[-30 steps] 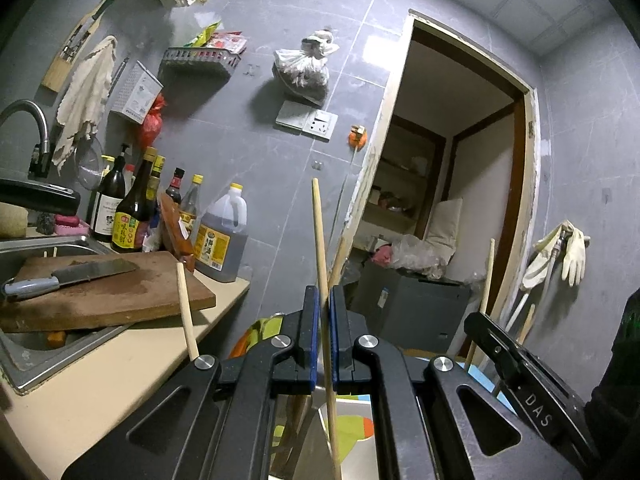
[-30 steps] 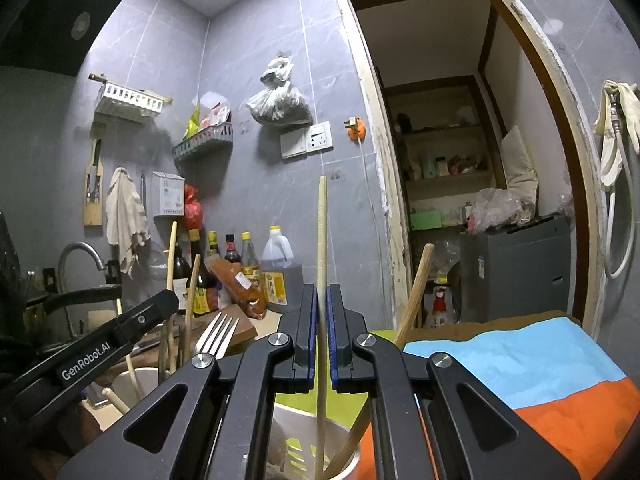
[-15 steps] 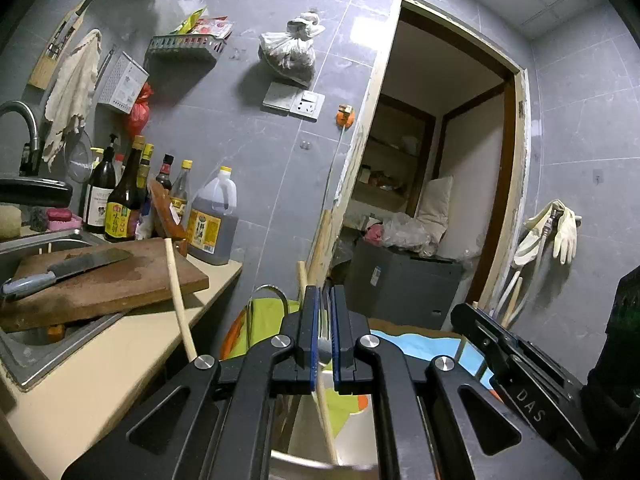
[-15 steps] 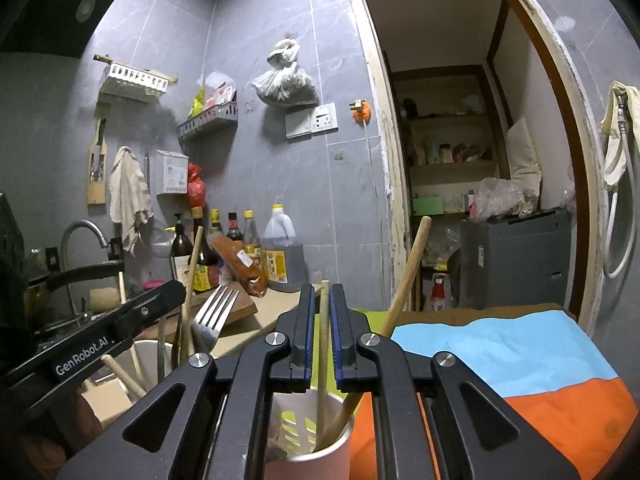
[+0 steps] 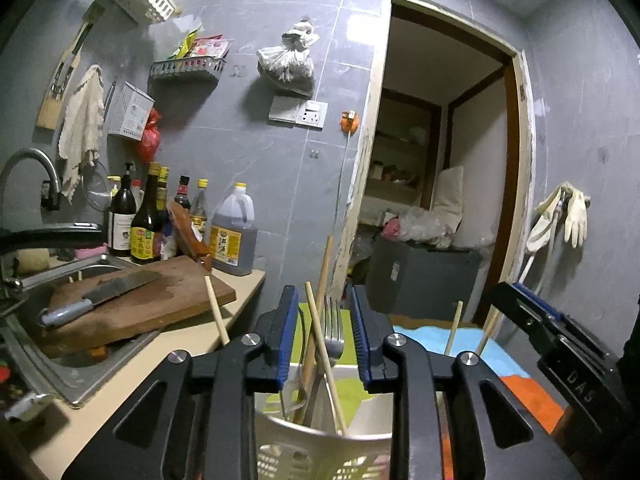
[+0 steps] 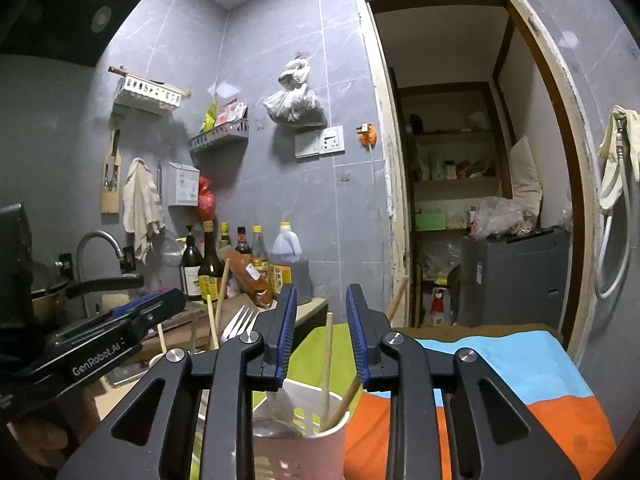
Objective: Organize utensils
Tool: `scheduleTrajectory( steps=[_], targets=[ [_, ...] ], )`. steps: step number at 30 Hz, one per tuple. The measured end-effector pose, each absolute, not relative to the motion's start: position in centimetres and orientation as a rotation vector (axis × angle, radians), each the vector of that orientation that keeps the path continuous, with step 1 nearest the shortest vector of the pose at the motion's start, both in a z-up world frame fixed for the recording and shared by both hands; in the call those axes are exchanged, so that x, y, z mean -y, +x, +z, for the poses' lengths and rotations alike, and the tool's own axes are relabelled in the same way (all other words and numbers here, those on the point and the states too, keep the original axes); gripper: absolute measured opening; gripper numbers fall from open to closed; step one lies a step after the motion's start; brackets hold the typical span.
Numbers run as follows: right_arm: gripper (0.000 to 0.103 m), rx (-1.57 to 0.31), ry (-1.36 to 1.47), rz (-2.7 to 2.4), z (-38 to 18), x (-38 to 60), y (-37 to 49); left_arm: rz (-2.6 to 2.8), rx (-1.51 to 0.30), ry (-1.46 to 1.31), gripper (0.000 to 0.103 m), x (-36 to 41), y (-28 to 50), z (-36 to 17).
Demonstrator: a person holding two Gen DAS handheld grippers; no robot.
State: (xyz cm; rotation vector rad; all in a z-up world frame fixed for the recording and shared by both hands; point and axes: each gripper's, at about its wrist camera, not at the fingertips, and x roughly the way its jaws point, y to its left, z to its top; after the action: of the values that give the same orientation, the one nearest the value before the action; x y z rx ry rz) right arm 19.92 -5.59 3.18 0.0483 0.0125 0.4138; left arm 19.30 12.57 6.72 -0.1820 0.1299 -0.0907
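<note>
A: We are holding the left gripper (image 5: 324, 338) with its blue-padded fingers (image 5: 286, 336) spread wide apart, and nothing is sitting clamped between them.

B: Agreed. We are looking between those fingers straight down into the slotted holder (image 5: 320, 454), where a fork (image 5: 333, 334) is standing tines up beside a wooden chopstick (image 5: 322, 354) that is leaning to the left. Neither one is touching the pads, as far as we are seeing.

A: A longer wooden stick (image 5: 323, 280) is rising behind them from the same holder.

B: The right gripper (image 6: 321, 334) is standing just as wide open. We are gripping nothing with it either.

A: Between its fingers (image 6: 285, 332) a single chopstick (image 6: 328, 360) is standing free in the white cup (image 6: 316, 436), tilting slightly, its tip lying in the gap without meeting either pad.

B: A second wooden handle (image 6: 394, 306) is leaning out of that cup toward the right, passing behind the right finger.

A: The cup is sitting at the edge of the green, blue and orange cloth (image 6: 520, 368). From the right wrist view we are also seeing the left gripper off to the left, over the fork (image 6: 238, 322) and other sticks in its holder.

B: And beyond it, the knife (image 5: 96, 294) is lying on the cutting board (image 5: 160, 304) over the sink (image 5: 48, 364).
</note>
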Motion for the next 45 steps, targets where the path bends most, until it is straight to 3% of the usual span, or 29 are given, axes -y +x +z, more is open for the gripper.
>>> scheduleTrajectory(
  steps=[10,18,22,26,28,32,45],
  targets=[
    [0.030,-0.031,0.040,0.380,3.4,7.2,17.7,-0.053,-0.180,-0.163,0.029,-12.6,17.5,7.0],
    [0.048,-0.044,0.034,0.363,3.3,8.0,16.0,-0.060,-0.198,-0.156,0.044,-12.3,16.1,6.8],
    [0.071,-0.055,0.044,0.349,3.2,8.8,15.3,-0.059,-0.213,-0.155,0.062,-12.1,15.4,6.8],
    [0.084,-0.080,0.042,0.330,3.0,9.6,14.3,-0.079,-0.228,-0.157,0.089,-11.7,14.5,6.7],
    [0.092,-0.105,0.038,0.322,2.9,10.0,14.0,-0.102,-0.232,-0.172,0.094,-11.5,14.0,6.5],
    [0.103,-0.138,0.043,0.304,2.6,11.0,12.7,-0.112,-0.245,-0.174,0.096,-10.8,13.0,6.1],
    [0.103,-0.179,0.075,0.253,3.0,14.5,7.5,-0.097,-0.234,-0.062,0.097,-7.7,8.2,5.7]
  ],
)
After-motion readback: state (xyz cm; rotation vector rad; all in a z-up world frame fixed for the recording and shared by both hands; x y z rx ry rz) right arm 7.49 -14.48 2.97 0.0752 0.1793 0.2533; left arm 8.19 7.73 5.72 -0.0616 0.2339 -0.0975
